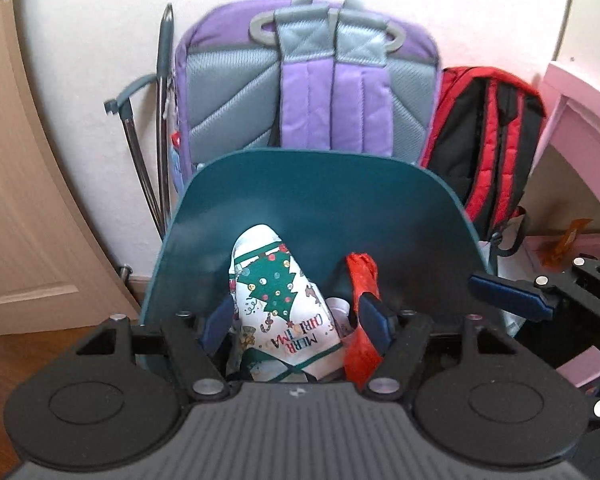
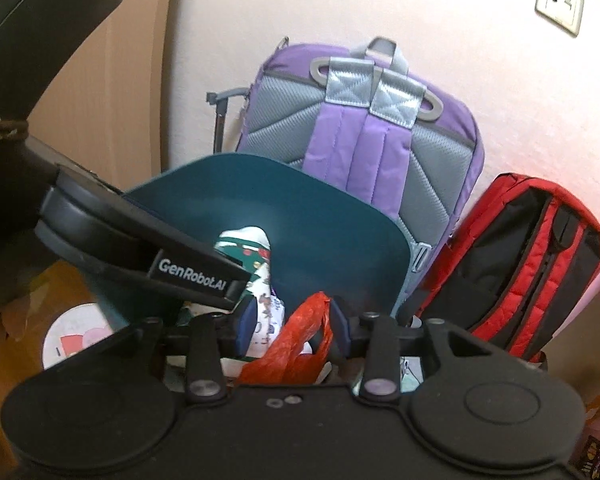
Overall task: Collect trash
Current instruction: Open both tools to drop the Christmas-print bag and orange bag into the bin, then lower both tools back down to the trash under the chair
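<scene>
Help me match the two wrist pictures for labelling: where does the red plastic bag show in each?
Left wrist view: the red plastic bag sits right of centre, low, beside the Christmas napkin, against the teal lid.
Right wrist view: the bag is bottom centre, between the right claw's fingers.
Shared landmark: the purple backpack behind the lid.

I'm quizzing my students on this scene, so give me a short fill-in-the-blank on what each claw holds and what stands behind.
The left claw holds a white wrapper printed with a Christmas ____.
The right claw pinches a crumpled ____ plastic bag.
Behind the teal bin lid a ____ backpack leans on the wall.
Answers: tree; red; purple
</scene>
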A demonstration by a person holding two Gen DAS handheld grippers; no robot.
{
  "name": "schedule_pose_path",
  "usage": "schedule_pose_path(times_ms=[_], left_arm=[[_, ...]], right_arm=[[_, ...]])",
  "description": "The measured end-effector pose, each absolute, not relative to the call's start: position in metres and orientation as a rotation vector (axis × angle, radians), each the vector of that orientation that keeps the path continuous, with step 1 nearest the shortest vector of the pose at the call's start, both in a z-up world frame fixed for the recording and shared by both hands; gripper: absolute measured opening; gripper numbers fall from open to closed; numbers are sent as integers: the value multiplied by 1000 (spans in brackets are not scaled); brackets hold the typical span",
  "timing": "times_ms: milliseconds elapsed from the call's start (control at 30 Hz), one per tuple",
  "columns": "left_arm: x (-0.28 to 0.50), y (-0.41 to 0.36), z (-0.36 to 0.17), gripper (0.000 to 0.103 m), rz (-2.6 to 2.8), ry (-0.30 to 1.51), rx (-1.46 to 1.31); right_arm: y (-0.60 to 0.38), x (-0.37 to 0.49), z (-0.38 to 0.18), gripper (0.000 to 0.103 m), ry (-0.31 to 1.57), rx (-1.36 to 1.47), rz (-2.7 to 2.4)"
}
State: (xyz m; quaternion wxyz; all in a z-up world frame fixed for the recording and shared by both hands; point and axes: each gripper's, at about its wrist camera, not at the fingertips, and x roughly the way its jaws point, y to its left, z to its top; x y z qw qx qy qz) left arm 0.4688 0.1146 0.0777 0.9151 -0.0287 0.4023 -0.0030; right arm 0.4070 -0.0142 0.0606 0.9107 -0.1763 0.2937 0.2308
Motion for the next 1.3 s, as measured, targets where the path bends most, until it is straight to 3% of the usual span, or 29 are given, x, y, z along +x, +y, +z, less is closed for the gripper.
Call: schedule_pose_path(times_ms=[367,600,933,1233,1300], left_arm=[[387,106,127,79,-19,749,-46],[331,116,133,80,-38,743,-97],[267,136,110,81,-49,759,-142],[230,157,68,81,-55,776,-171],[226,160,54,88,-54,787,-165]], right_arm=[[-39,341,104,44,591,-284,480],[-50,300,112,45,587,-237,489],[-60,257,101,45,600,-177,548],[-62,236,54,46,648,-119,607],[-61,234,38,46,664,-108,618]])
